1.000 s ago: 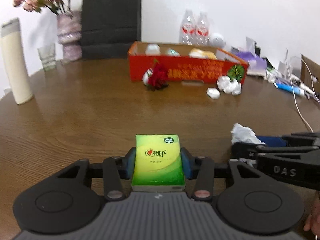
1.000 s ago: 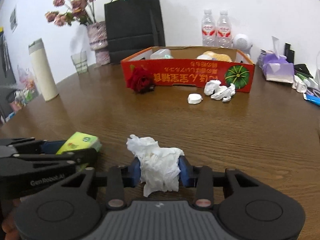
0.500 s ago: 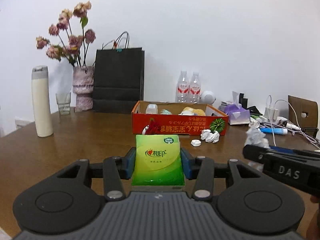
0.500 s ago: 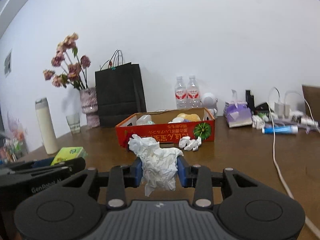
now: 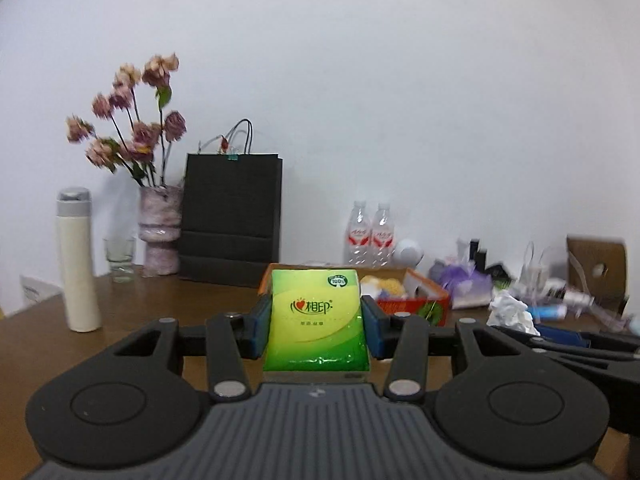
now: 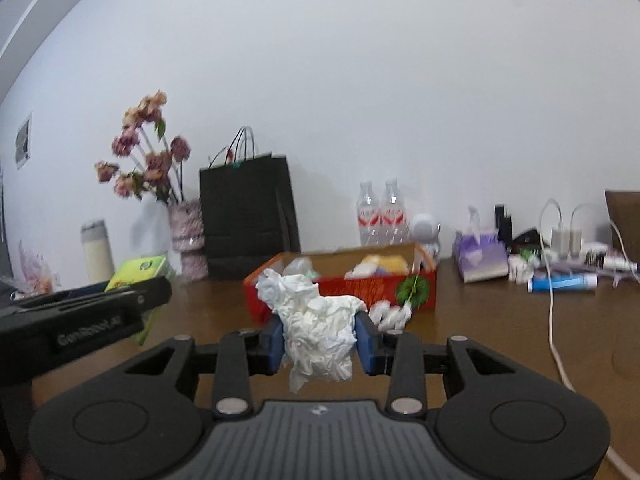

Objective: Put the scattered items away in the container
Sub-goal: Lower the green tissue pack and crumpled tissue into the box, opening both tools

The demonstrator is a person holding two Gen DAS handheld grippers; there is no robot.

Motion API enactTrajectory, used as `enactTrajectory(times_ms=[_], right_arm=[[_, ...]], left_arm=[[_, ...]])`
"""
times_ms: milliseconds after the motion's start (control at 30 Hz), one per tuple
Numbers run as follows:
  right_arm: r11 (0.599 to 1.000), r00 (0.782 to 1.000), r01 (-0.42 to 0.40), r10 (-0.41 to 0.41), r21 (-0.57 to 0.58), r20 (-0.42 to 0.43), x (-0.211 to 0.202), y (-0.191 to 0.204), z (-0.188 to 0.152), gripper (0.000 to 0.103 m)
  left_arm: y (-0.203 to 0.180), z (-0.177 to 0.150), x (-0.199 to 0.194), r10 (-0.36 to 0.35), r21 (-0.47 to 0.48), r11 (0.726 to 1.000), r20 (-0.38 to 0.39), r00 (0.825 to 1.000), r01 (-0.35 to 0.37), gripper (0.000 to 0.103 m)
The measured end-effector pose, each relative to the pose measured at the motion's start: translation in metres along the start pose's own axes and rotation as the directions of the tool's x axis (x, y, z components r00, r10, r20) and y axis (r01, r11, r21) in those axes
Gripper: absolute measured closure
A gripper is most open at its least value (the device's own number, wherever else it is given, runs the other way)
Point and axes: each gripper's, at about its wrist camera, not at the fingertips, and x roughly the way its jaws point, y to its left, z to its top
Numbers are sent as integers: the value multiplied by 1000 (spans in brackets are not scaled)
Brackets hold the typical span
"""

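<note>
Both tools have risen and tipped level since a second ago, so more wall than counter now fills each view. Left tool (image 5: 317, 326) is clenched on the green tissue pack (image 5: 317, 320), lifted clear of the counter (image 5: 160, 304); right tool (image 6: 318, 338) is clenched on the crumpled white tissue (image 6: 316, 332), also lifted.

Seen from the right wrist, the red cardboard box (image 6: 344, 292) stands at 12 o'clock, well apart from the tool, its top open and several items already inside. Bare counter lies between tool and box. White paper scraps (image 6: 390, 314) sit on the counter just beside the box's front right corner, at 1 o'clock.

At 9 o'clock the left tool (image 6: 132, 292) with its pack (image 6: 140, 272) hangs near the right one, level with it. Behind the box, at 11 o'clock, stand a black paper bag (image 6: 248, 212) and a vase of dried flowers (image 6: 188, 236); a white flask (image 6: 96, 252) is at 10 o'clock. Two water bottles (image 6: 382, 214) stand at 12 behind the box's far wall. At 2 o'clock the counter edge is crowded: a purple tissue box (image 6: 480, 256), a blue tube (image 6: 564, 282), and a white cable (image 6: 554, 320) trailing toward 4 o'clock.
</note>
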Motion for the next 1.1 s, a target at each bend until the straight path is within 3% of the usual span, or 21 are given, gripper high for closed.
enactTrajectory(times_ms=[133,200,333,400,500,600,633,800,867,1000,1100], right_arm=[[999,999,-31,31,-31,18,32,-12,49,68],[997,998,-65,64,-43,-11,57,-21,78,67],[989,987,-141,138,-35,-85,121,-45,129,65],[988,980,-152,150,-5,-131,164,-60,151,66],[988,968,-142,153,64,-201,237,-79,178,66],[982,950,-145,171,118,-261,310,-86,186,66],[983,947,-135,165,124,-276,332,-86,184,66],[972,890,-75,166,223,-425,440,-96,159,66],[963,862,-49,175,265,-475,470,-100,144,66],[970,832,-26,156,242,-533,506,-94,115,66],[975,802,2,131,222,-583,524,-91,97,66]], left_arm=[[14,51,51,-47,-55,997,-23,999,45,56],[16,76,85,-124,-63,991,-102,987,118,56],[18,118,165,-275,-155,958,-243,930,243,56],[18,126,214,-282,-199,953,-308,909,229,56],[22,120,308,-293,-287,942,-439,850,176,56],[16,98,396,-275,-267,953,-548,790,146,56],[15,88,421,-235,-247,963,-583,778,106,56],[21,53,490,-88,-139,990,-652,753,-5,56],[23,46,495,-82,-132,991,-646,759,-5,56],[28,39,505,32,-60,994,-628,778,-90,54],[31,37,509,39,-64,993,-629,776,-102,57]])
